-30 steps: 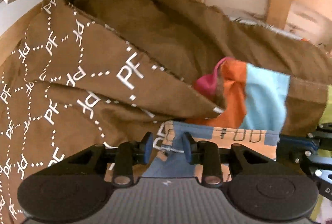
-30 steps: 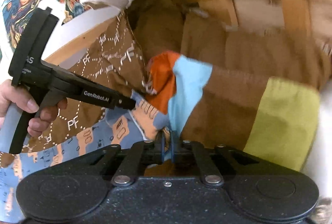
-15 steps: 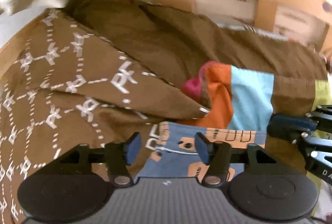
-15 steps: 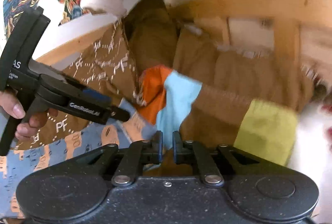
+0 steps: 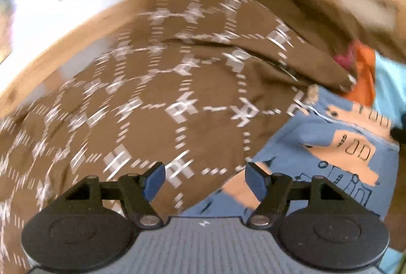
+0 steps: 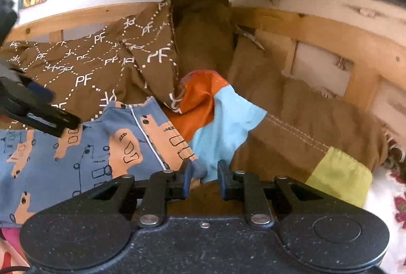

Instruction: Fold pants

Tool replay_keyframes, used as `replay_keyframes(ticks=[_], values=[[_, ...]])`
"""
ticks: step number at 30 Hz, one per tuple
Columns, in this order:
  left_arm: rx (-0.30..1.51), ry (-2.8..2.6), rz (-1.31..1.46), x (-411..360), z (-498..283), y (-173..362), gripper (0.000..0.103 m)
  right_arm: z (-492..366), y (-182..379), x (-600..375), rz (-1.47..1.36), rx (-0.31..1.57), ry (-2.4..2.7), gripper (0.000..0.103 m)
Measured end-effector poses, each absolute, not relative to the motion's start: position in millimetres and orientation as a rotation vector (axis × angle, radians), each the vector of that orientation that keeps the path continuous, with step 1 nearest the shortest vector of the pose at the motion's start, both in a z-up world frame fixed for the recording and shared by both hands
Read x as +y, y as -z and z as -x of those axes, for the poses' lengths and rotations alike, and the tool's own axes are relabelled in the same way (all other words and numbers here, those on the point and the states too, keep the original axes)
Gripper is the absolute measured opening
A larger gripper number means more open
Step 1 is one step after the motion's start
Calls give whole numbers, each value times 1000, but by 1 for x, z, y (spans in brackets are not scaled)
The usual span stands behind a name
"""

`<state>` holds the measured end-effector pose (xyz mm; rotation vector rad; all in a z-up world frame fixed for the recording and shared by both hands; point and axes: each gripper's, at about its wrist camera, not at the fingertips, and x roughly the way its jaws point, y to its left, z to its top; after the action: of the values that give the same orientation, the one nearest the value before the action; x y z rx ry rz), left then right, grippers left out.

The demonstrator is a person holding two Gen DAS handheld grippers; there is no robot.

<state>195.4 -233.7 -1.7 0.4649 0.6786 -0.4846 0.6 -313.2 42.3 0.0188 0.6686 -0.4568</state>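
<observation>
Left wrist view, blurred: the left gripper (image 5: 205,178) has its jaws spread wide and opening, with nothing between them. It hangs over a brown fabric printed with white "PF" letters and dotted lines (image 5: 157,86). To the right of this gripper lie the small blue pants printed with orange vehicles (image 5: 327,159), one pair only.

Right wrist view, sharp: the right gripper (image 6: 202,178) has its jaws part-way apart and opening; a blue corner of the pants sits between them, no longer pinched. From this gripper the pants (image 6: 76,152) spread away to the left, their long axis running roughly left to right. Beyond them lies a brown garment with orange, pale blue and green patches (image 6: 291,126). The right gripper is nearer the pants; the left gripper (image 6: 38,109) hovers above their far-left edge.
</observation>
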Motion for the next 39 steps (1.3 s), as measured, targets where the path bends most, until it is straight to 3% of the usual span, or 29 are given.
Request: replay_keyframes(ticks=[2, 3, 9, 12, 15, 19, 22, 27, 29, 31, 32, 33, 34, 35, 37, 39], values=[[647, 455, -385, -207, -180, -7, 88, 2, -48, -311, -31, 624, 427, 59], [625, 438, -366, -195, -171, -10, 91, 2, -50, -310, -30, 603, 413, 63], [644, 350, -443, -136, -134, 5, 91, -21, -45, -288, 83, 614, 251, 64], [677, 286, -437, -98, -128, 10, 90, -46, -28, -290, 159, 709, 286, 64], [678, 213, -417, -63, -134, 2, 89, -55, -25, -305, 70, 732, 325, 64], [669, 122, -424, -22, -159, -15, 88, -52, -41, -278, 164, 619, 294, 82], [761, 133, -374, 2, -196, -18, 83, -69, -42, -255, 154, 616, 138, 85], [869, 206, -231, 23, -231, -9, 78, -104, -34, -219, 38, 666, -124, 84], [904, 229, -193, 26, -237, -6, 64, -117, -33, -203, -23, 685, -223, 81], [941, 254, -167, 30, -242, 0, 43, -131, -31, -189, -56, 706, -299, 77], [949, 255, -156, 31, -243, 2, 41, -139, -29, -176, -51, 714, -330, 71], [953, 257, -149, 32, -246, 4, 32, -145, -28, -167, -43, 721, -356, 67], [962, 262, -144, 33, -248, 3, 16, -154, -25, -156, -40, 735, -383, 57], [970, 255, -144, 33, -249, 3, 10, -159, -21, -150, -48, 751, -401, 46], [970, 217, -147, 32, -253, 0, 5, -172, -14, -137, -63, 795, -424, 31], [927, 165, -193, 24, -246, -6, 4, -180, -7, -129, -55, 820, -395, 29]])
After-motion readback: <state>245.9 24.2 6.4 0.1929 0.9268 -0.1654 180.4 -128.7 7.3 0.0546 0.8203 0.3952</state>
